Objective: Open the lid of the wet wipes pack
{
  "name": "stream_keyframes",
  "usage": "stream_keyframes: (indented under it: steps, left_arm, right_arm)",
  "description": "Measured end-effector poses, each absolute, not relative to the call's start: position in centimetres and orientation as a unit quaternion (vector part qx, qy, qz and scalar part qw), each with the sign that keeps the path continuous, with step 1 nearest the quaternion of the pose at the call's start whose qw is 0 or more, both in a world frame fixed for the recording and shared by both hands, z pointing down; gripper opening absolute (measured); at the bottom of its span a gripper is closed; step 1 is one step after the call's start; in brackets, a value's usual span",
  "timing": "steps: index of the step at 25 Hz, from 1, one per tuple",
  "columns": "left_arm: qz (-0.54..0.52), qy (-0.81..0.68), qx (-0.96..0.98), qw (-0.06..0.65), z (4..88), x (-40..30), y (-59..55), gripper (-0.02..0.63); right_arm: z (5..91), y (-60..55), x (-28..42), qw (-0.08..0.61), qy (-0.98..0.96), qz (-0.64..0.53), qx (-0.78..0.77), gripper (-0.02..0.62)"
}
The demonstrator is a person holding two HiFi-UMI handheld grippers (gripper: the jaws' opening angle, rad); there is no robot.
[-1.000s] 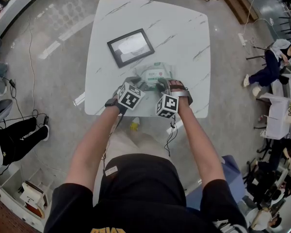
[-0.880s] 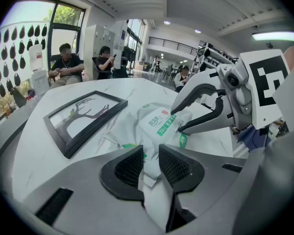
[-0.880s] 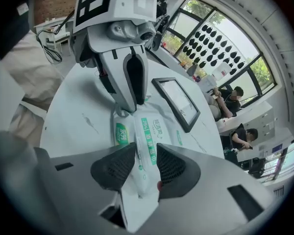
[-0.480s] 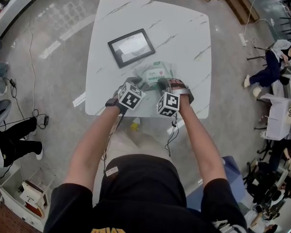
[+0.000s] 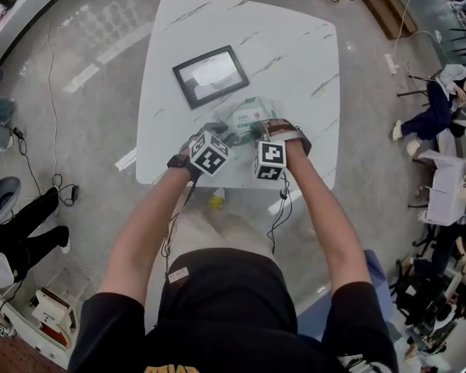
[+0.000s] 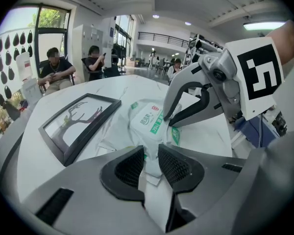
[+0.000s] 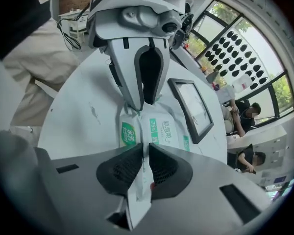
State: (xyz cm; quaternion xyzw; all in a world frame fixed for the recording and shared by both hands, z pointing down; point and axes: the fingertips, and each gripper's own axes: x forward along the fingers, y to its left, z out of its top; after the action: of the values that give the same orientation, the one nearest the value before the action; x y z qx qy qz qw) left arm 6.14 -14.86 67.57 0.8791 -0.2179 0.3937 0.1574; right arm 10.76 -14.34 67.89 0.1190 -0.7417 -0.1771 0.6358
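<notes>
The wet wipes pack (image 5: 248,118) is white and green and lies near the table's front edge, its flip lid (image 6: 153,123) down flat. My left gripper (image 6: 151,163) is shut on the crinkled end flap at the pack's left end (image 7: 129,133). My right gripper (image 7: 146,168) pinches the pack's opposite end flap; its jaws have just been closing, with the white film between the pads. In the head view, the left gripper (image 5: 220,135) and the right gripper (image 5: 258,137) flank the pack, partly hiding it. Each gripper view shows the other gripper's fingers (image 6: 187,104) across the pack.
A black picture frame (image 5: 210,74) lies on the white marble table (image 5: 295,53), just behind and to the left of the pack. The table's front edge (image 5: 233,185) runs right under my hands. People sit at other tables in the background.
My right gripper has rolled slightly and edged up toward the pack. The left gripper and the frame have stayed put.
</notes>
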Motion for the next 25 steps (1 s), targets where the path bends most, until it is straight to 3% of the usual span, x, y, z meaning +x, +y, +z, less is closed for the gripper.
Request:
stream_keyframes:
  steps: [8, 14, 25]
  left_arm:
    - [0.403, -0.206, 0.877, 0.158, 67.6, 6.4, -14.5, 0.11]
    - [0.411, -0.197, 0.876, 0.156, 67.5, 6.4, -14.4, 0.107]
    - [0.411, -0.189, 0.877, 0.16, 67.5, 6.6, -14.6, 0.104]
  right_arm:
    - [66.6, -15.0, 10.6, 0.616, -0.7, -0.278, 0.233, 0.02]
    - [65.5, -16.0, 10.3, 0.61, -0.684, -0.31, 0.253, 0.056]
    - [63.8, -17.0, 9.7, 0.576, -0.688, -0.315, 0.309, 0.061]
